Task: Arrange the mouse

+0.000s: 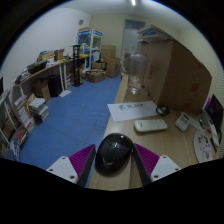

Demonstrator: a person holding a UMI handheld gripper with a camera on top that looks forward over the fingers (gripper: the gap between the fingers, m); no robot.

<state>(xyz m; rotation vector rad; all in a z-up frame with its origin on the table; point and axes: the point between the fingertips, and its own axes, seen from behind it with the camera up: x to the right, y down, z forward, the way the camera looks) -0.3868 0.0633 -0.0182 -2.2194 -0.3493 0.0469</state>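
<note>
Dim room, ceiling light glare overhead, strong fisheye bending at the edges

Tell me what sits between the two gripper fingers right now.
In the gripper view, the black mouse sits between the fingers, resting on the wooden table. The gripper looks open, apparently not pressing on it.

Black mouse (113,153), tan desk (165,146) – blue carpet (70,120), white paper (132,110).

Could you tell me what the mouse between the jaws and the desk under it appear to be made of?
Mouse: probably black plastic, glossy, judging by the soft highlight on its domed back. It stands between the open jaws of the gripper, gaps either side. Desk: light wood or wood-look laminate, matte, pale tan; grain too small to tell.
</note>
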